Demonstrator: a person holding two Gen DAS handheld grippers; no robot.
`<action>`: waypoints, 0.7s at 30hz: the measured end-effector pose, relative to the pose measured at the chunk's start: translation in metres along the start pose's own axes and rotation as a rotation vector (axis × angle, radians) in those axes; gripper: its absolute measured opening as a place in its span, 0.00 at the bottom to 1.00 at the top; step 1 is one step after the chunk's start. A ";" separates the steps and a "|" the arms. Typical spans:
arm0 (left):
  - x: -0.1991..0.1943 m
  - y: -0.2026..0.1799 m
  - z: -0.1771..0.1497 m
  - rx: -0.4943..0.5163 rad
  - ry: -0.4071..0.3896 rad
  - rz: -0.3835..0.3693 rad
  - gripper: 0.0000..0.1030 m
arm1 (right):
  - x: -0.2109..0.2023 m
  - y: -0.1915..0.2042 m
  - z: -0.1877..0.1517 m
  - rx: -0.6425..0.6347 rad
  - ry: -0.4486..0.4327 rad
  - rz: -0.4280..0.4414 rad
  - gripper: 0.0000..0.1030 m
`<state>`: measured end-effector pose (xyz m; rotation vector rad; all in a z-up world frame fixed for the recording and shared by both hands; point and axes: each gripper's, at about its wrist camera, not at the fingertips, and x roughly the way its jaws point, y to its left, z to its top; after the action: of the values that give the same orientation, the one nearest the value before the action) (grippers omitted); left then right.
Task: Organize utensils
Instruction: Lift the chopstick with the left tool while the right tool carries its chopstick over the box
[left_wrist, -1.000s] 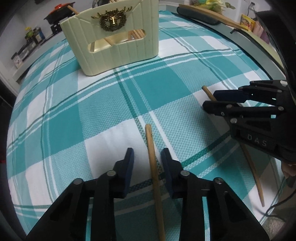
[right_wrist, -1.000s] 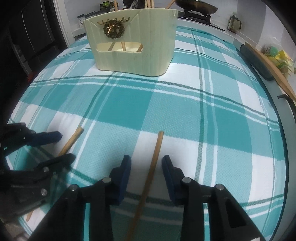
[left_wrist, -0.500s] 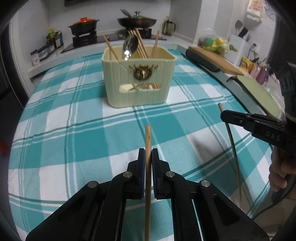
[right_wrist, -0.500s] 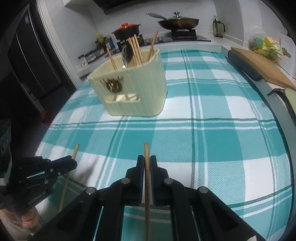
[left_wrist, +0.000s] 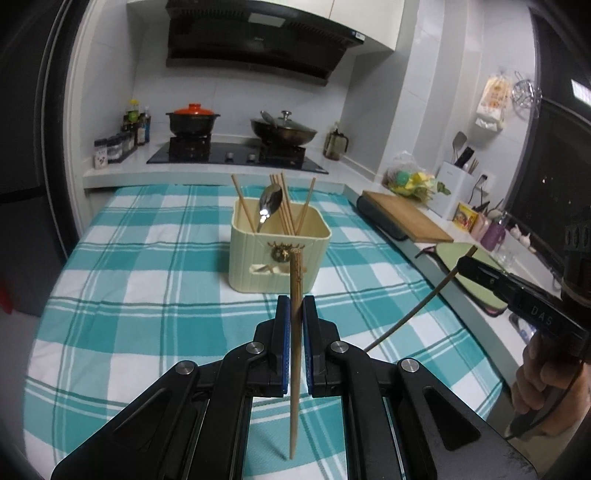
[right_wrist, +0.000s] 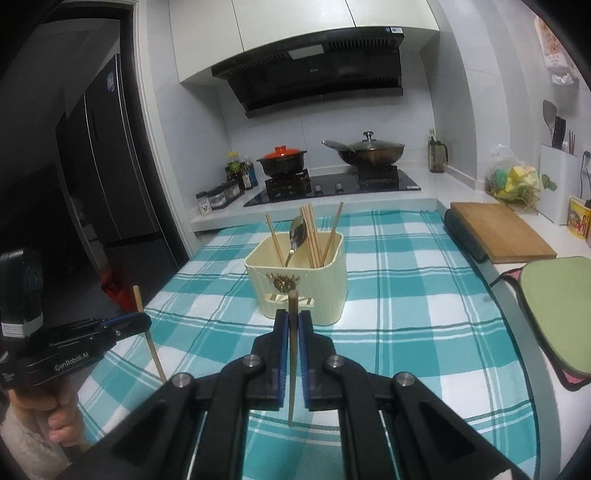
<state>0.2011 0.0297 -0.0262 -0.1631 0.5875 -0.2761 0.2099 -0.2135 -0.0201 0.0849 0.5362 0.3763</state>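
My left gripper (left_wrist: 294, 302) is shut on a wooden chopstick (left_wrist: 294, 354) and holds it upright above the checked tablecloth (left_wrist: 147, 288). My right gripper (right_wrist: 293, 317) is shut on a second wooden chopstick (right_wrist: 292, 354), also upright and lifted. A cream utensil holder (left_wrist: 279, 254) stands ahead of both grippers; it holds several chopsticks and a metal spoon (left_wrist: 269, 205). It shows in the right wrist view too (right_wrist: 299, 284). Each gripper appears in the other's view: the right one (left_wrist: 476, 273) at right, the left one (right_wrist: 140, 321) at left.
A wooden cutting board (right_wrist: 502, 229) and a green mat (right_wrist: 557, 306) lie on the counter to the right. A stove with an orange-lidded pot (left_wrist: 192, 120) and a wok (left_wrist: 284, 131) sits behind the table. A dark fridge (right_wrist: 107, 155) stands at the left.
Both grippers closed on their chopsticks and lifted them off the cloth, tilting up so the holder and kitchen wall now show ahead.
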 end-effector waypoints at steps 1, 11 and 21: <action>-0.003 -0.001 0.002 -0.001 -0.015 -0.002 0.04 | -0.003 0.002 0.001 -0.009 -0.015 -0.004 0.05; -0.022 0.001 0.021 -0.013 -0.099 0.005 0.04 | -0.027 0.013 0.017 -0.044 -0.090 -0.012 0.06; -0.032 0.006 0.056 0.002 -0.158 0.007 0.04 | -0.043 0.017 0.043 -0.082 -0.121 -0.005 0.05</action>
<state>0.2091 0.0488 0.0352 -0.1788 0.4305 -0.2545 0.1923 -0.2134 0.0409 0.0275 0.4009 0.3856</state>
